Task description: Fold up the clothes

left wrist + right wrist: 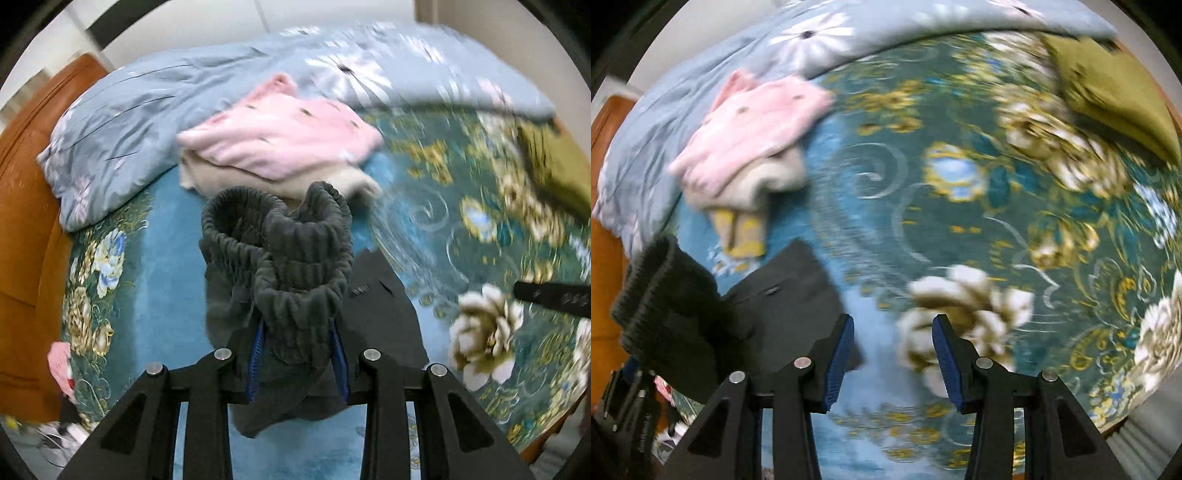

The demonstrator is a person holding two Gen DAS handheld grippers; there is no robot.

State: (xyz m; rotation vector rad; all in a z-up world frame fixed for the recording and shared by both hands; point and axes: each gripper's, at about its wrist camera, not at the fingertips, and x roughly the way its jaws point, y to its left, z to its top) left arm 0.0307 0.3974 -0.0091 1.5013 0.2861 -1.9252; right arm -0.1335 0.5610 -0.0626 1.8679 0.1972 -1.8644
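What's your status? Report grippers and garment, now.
Left gripper shut on dark grey garment, waistband bunched, lifted. Right gripper open, holding nothing, above the bedspread. Folded pink garment stacked beyond, not in the way.

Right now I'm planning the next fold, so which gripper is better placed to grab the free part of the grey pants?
Right. The right gripper is open and empty beside the grey pants; the left gripper is already clamped on their waistband.

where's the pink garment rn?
The pink garment lies folded atop a beige one on the bed, against the blue duvet, beyond the grey pants in the left gripper.
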